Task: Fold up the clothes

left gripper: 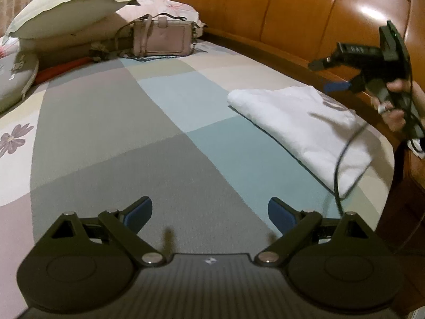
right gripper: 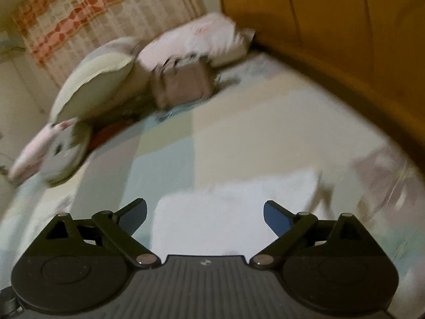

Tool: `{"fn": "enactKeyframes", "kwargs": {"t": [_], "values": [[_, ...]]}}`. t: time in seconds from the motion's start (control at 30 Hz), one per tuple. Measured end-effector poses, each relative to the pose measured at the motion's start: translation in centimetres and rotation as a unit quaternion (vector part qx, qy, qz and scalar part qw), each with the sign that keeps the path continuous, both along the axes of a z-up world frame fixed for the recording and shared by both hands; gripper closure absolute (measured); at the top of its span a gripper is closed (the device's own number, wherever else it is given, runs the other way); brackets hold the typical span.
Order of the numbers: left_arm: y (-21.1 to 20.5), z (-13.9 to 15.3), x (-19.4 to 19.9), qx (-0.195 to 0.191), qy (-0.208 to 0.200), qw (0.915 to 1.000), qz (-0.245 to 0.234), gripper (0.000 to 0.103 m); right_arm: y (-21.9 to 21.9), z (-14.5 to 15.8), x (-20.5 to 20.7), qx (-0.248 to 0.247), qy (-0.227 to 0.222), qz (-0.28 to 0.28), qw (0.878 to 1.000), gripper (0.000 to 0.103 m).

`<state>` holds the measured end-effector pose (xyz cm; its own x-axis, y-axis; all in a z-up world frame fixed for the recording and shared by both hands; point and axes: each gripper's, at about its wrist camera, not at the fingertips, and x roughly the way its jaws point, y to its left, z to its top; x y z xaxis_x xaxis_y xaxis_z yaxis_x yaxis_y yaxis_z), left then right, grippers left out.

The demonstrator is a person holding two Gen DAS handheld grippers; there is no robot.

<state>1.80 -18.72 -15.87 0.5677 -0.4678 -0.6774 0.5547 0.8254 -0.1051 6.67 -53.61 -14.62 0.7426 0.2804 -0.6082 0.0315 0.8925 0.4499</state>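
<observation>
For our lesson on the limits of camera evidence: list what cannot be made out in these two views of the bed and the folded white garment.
- White garment, left wrist view: print cut off by a fold.
- Same garment, right wrist view: motion blur hides folds; near edge behind the right hand-held gripper.
- Handbag, right wrist view: blurred.
- Red thing, left wrist view: partly under pillows.

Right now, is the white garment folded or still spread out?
Folded. The white garment lies on the bed as a compact rectangle with a doubled edge along its near side, and neither hand-held gripper holds it.
</observation>
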Motion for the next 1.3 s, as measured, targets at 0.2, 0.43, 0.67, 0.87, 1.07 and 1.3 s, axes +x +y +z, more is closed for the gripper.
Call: {"fn": "enactKeyframes", "kwargs": {"t": [0.2, 0.43, 0.67, 0.87, 1.07, 1.3], "values": [[-1.0, 0.4, -1.5, 0.023, -0.03, 0.9992, -0.008, 0.008, -3.4, -1.7, -2.5, -0.018, 0.024, -0.082, 0.996, 0.007], [-1.3, 1.4, -1.5, 0.006, -0.037, 0.9992, 0.01, 0.002, -4.1, -0.3, -6.3, 0.046, 0.003, -0.059, 0.997, 0.0], [-2.4, 1.6, -2.6, 0.03, -0.038, 0.9988, -0.007, 0.002, -3.2, -2.5, -9.7, 0.036, 0.042, -0.078, 0.995, 0.003], [-3.3, 1.9, -3.3, 0.019, -0.034, 0.9991, -0.015, 0.002, -2.2, -1.6, -12.8, 0.08, 0.005, -0.05, 0.996, 0.0], [-4.1, 2.4, -4.3, 0.023, -0.023, 0.999, -0.032, 0.002, 1.1, -1.3, -14.9, -0.042, 0.058, -0.078, 0.994, 0.0], [-5.2, 3.1, -5.0, 0.015, -0.016, 0.9993, -0.03, 0.002, 6.0, 0.9, -19.4, -0.178, 0.063, -0.095, 0.977, 0.0]]}}
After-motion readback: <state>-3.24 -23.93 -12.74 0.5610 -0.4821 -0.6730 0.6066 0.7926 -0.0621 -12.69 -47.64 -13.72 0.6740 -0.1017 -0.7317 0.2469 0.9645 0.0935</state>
